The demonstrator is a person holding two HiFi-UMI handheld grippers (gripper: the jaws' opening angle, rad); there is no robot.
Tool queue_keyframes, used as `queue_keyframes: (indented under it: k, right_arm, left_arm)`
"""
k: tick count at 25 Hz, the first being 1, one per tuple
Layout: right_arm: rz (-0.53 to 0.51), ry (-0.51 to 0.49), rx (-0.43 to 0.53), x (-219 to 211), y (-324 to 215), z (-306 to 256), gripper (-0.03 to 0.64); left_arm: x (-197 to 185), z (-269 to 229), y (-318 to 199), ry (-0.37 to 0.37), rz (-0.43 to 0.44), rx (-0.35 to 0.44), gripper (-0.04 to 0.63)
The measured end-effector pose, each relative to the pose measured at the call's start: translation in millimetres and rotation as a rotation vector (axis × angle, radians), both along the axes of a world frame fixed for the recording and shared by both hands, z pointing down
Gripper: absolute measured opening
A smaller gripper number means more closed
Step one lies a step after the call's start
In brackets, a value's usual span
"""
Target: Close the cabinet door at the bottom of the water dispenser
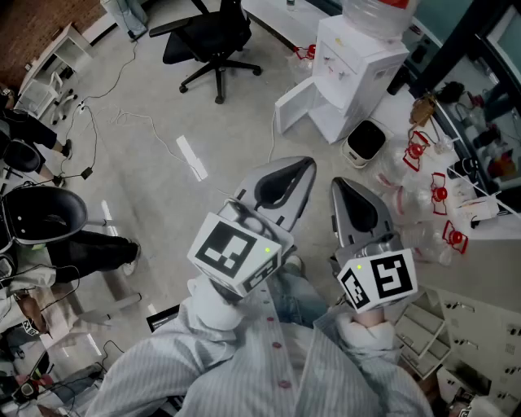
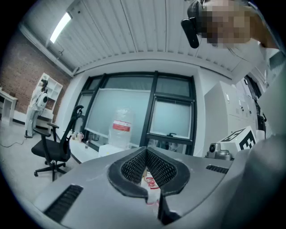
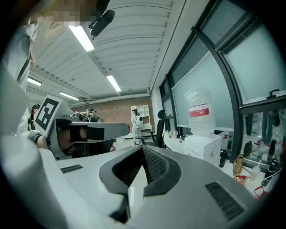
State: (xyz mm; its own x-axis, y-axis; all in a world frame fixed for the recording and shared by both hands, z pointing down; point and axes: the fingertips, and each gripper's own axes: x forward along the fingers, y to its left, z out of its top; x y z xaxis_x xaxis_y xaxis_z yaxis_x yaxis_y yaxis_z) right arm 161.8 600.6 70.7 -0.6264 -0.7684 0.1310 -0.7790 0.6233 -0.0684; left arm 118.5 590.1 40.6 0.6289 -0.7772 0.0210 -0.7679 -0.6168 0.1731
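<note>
The white water dispenser (image 1: 358, 61) stands on the floor at the upper right of the head view, a clear bottle (image 1: 376, 15) on top. Its bottom cabinet door (image 1: 293, 104) hangs wide open toward the left. Both grippers are held side by side well short of it, pointing roughly level. My left gripper (image 1: 308, 165) is shut with nothing between its jaws (image 2: 146, 150). My right gripper (image 1: 338, 186) is likewise shut and empty (image 3: 142, 148). In the right gripper view the dispenser (image 3: 203, 150) sits ahead on the right; the left gripper view shows mostly its bottle (image 2: 121, 129).
A black office chair (image 1: 213, 41) stands left of the dispenser. A small white round appliance (image 1: 365, 142) and several clear bottles with red caps (image 1: 431, 195) lie right of it. Cables and a white strip (image 1: 191, 157) cross the floor. A seated person (image 1: 49, 220) is at far left.
</note>
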Motion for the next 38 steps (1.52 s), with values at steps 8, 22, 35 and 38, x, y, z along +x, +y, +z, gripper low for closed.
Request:
queue_keyframes:
  k: [8,22,35,38]
  right_arm:
    - [-0.023,0.002,0.014,12.3,9.3,-1.3,0.012]
    - [-0.031,0.005,0.018,20.9,13.2,1.3,0.012]
    - [0.031,0.028,-0.002,-43.3,-93.0,4.7,0.012]
    - [0.041,0.026,-0.007,-66.3,-126.7,3.1,0.012]
  left_arm:
    - [11.3,-1.1,8.2,0.003,-0.028,0.010,0.011]
    - [-6.4,1.5,9.1,0.010,-0.103,0.012,0.011]
    - [-82.2,5.5,-102.4,0.026,-0.080,-0.002,0.011]
    - [-104.8,4.6,-136.3,0.027,-0.072,-0.008,0.011]
